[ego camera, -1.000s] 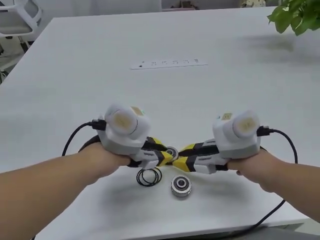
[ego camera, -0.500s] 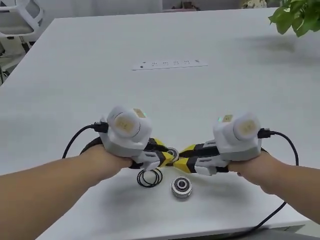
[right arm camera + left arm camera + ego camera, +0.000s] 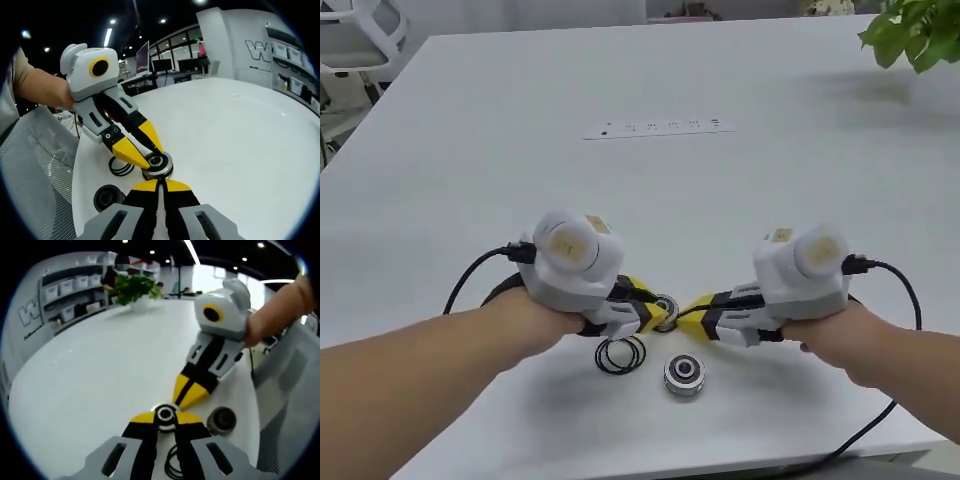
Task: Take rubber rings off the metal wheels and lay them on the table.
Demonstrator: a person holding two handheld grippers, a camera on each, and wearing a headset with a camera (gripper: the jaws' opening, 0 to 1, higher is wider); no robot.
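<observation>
Head view: toward the near edge of the white tabletop (image 3: 470, 150), the left gripper (image 3: 653, 313) points right, held in a hand (image 3: 535, 318). Its yellow-tipped jaws pinch a small metal wheel (image 3: 666, 307) by its rim, lifted clear of the surface. Just below and left of the held wheel, a few loose black rubber rings (image 3: 620, 354) lie flat and overlapping on the tabletop. To their right, a little nearer the front edge, a second wheel (image 3: 684, 372) lies flat. The right gripper (image 3: 688, 311) points left, its jaws pressed together, tip just beside the held wheel. Whether it touches is hard to tell. A socket strip (image 3: 660, 127) sits flush at mid-tabletop, and a plant (image 3: 915, 35) stands at the far right corner.

Left gripper view: the left gripper (image 3: 166, 418) clamps the metal wheel (image 3: 166, 412). The right gripper (image 3: 186, 404) meets it from above, and the second wheel (image 3: 221, 420) lies to the right.

Right gripper view: the right gripper (image 3: 160, 186) shows no gap between its jaws. The metal wheel (image 3: 158, 164) sits just ahead of them, with the rubber rings (image 3: 120, 168) to the left.
</observation>
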